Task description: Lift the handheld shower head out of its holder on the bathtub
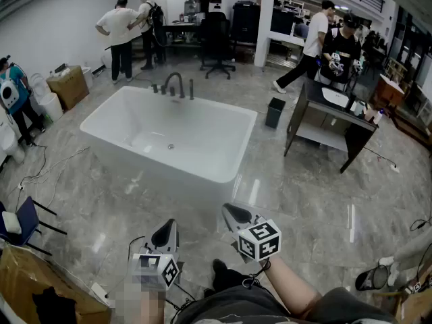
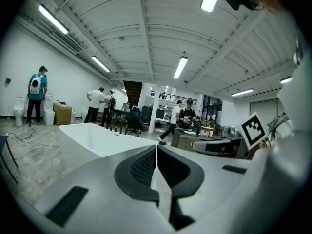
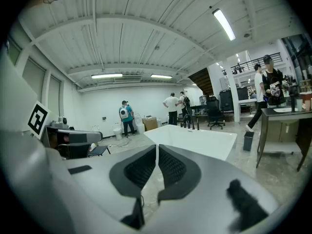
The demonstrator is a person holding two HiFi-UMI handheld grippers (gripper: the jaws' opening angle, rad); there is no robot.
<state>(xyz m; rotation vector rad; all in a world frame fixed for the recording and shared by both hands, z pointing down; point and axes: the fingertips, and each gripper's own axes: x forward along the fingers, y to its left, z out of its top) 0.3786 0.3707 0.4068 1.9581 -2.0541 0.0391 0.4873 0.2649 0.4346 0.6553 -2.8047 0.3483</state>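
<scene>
Handheld shower head [image 1: 191, 89]: upright in its holder on the far rim of the bathtub [image 1: 244, 144], untouched. Left claw [image 1: 164, 231] and right claw [image 1: 234, 214]: both closed, empty, well apart from the tub. Task judged not begun; approach, grasp and lift all remain.

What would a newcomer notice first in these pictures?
A large white bathtub stands in the middle of the grey floor, with a dark faucet on its far rim. Near the bottom edge of the head view, the left tool and the right tool point towards it, both shut and empty. Several people stand at the room's far side.
</scene>
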